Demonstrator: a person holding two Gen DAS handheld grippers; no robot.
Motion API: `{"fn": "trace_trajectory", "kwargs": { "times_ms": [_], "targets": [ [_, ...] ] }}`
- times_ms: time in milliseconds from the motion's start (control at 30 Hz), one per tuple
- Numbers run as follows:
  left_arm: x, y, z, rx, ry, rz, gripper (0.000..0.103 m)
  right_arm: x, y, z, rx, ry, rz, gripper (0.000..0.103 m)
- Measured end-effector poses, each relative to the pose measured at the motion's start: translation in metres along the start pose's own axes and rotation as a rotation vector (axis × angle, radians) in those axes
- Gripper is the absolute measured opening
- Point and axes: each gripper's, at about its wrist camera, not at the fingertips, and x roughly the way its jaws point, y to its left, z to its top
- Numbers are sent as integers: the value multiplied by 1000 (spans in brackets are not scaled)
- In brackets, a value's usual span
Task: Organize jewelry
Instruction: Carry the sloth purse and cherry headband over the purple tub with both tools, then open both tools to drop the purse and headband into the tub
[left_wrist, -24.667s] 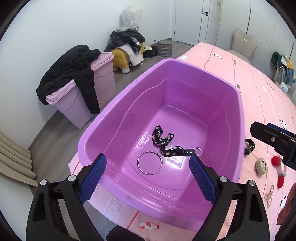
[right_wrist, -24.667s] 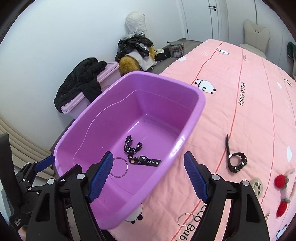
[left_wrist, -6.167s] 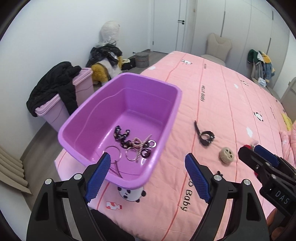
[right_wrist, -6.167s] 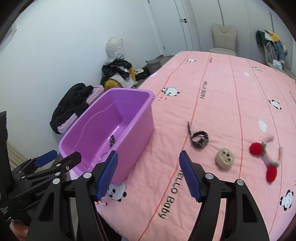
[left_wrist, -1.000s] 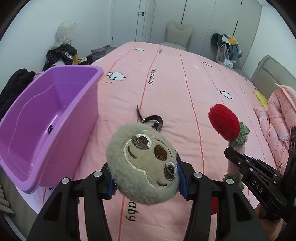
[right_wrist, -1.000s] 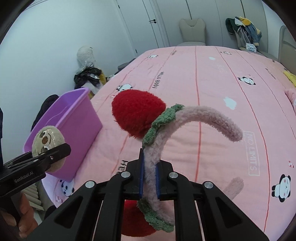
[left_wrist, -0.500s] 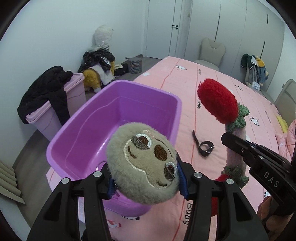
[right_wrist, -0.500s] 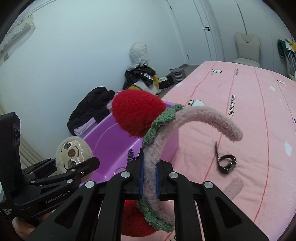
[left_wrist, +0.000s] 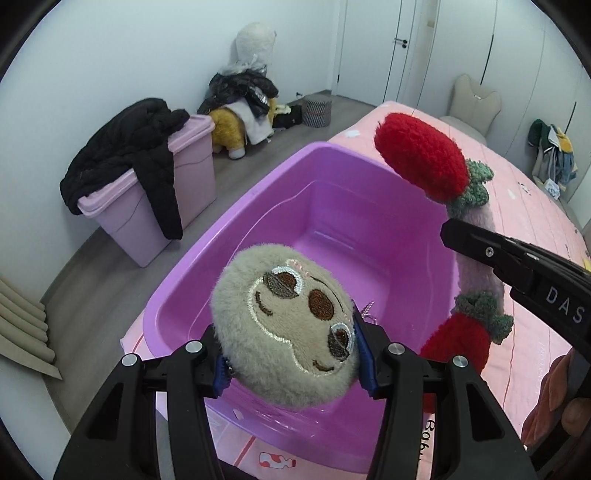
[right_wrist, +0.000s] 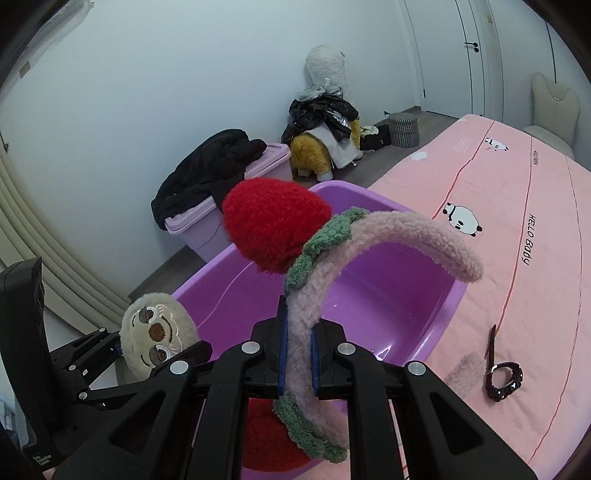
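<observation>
We hold a fuzzy round sloth face (left_wrist: 288, 325) tight in our left claw (left_wrist: 291, 363), up over the purple tub (left_wrist: 332, 229). Our right claw (right_wrist: 298, 354) is squeezed on a pink fluffy headband (right_wrist: 388, 236) with red strawberries (right_wrist: 273, 221), at 3 o'clock from the sloth. A black watch (right_wrist: 504, 380) lies on the pink bed (right_wrist: 535, 295), at 3 o'clock from the tub.

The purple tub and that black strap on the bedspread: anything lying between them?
Nothing: only bare pink bedspread between the purple tub and black strap, in the right wrist view.
</observation>
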Motion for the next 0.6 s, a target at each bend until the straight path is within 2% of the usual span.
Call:
{"fn": "trace_trajectory", "kwargs": {
  "times_ms": [233,367,433,467,500,600],
  "targets": [
    [31,4,2,-22,72,27,52,52,9,15,-28,123,-20,10],
    [44,6,4,-32,109,40,56,71,7,17,-29,185,-47,12],
    [48,8,4,-36,123,43,59,77,3,19,-29,205,-75,27],
    [49,8,4,-40,129,48,66,77,3,19,-30,201,-91,44],
    [49,10,4,-46,132,56,69,76,3,20,-28,194,-100,55],
    [47,12,2,-60,132,63,76,73,0,21,-23,179,-113,57]
  ]
}}
